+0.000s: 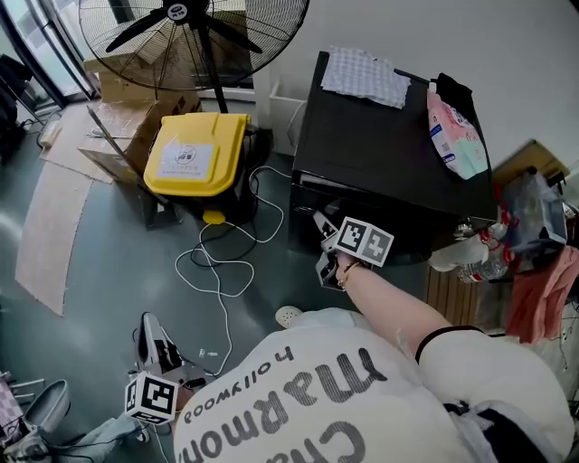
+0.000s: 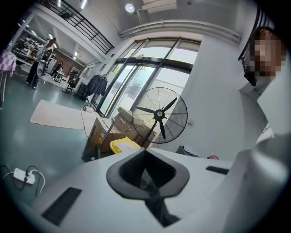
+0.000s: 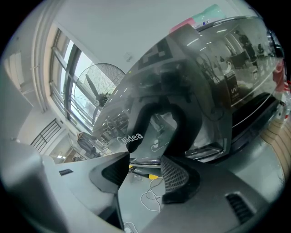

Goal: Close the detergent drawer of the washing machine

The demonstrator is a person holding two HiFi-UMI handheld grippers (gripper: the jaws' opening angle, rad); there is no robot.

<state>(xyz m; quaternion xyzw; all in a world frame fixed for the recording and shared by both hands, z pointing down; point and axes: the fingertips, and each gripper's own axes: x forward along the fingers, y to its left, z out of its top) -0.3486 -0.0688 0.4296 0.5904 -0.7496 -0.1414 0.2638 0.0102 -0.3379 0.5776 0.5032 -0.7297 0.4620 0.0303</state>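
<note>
Detergent drawer (image 3: pixel 136 133) sits just ahead of my right tool (image 3: pixel 146 158), jaws released; my left tool (image 2: pixel 145 151) is clenched, empty.

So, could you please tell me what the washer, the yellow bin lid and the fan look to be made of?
Washer: glossy black panel, probably plastic or glass, since it mirrors the room.
Bin lid: yellow plastic by its smooth, rounded, moulded look.
Fan: thin wire guard, likely metal; the material of its dark blades is unclear.

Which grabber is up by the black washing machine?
The right gripper, held at the washing machine's front; the left gripper hangs low over the floor, away from it.
</note>
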